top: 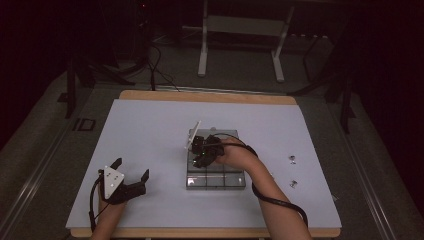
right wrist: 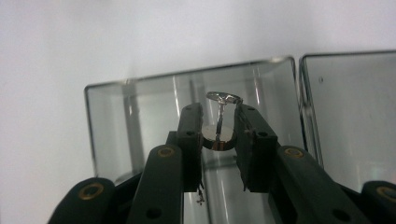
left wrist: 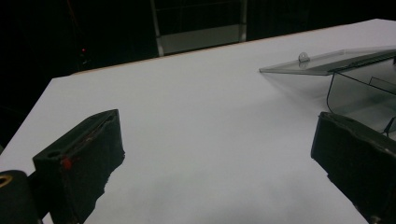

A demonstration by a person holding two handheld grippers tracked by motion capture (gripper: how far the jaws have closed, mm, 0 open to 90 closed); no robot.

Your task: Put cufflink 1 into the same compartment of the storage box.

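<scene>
right hand-held gripper [right wrist: 218, 135]: jaws clamped on a small metal part [right wrist: 219, 133], a round base with a thin stem and flat disc on top
metal part: held over a compartment of the clear plastic organiser box [top: 216, 181]
box: mid-counter, lid [left wrist: 327, 61] raised
left hand-held gripper [top: 131, 175]: jaws wide apart, holding nothing, resting on the white counter [top: 150, 130] left of the box
spare parts [top: 293, 171]: two, lying right of the box

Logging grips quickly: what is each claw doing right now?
Left claw: open, holding nothing.
Right claw: closed on a small metal part over the clear compartment box.
</scene>
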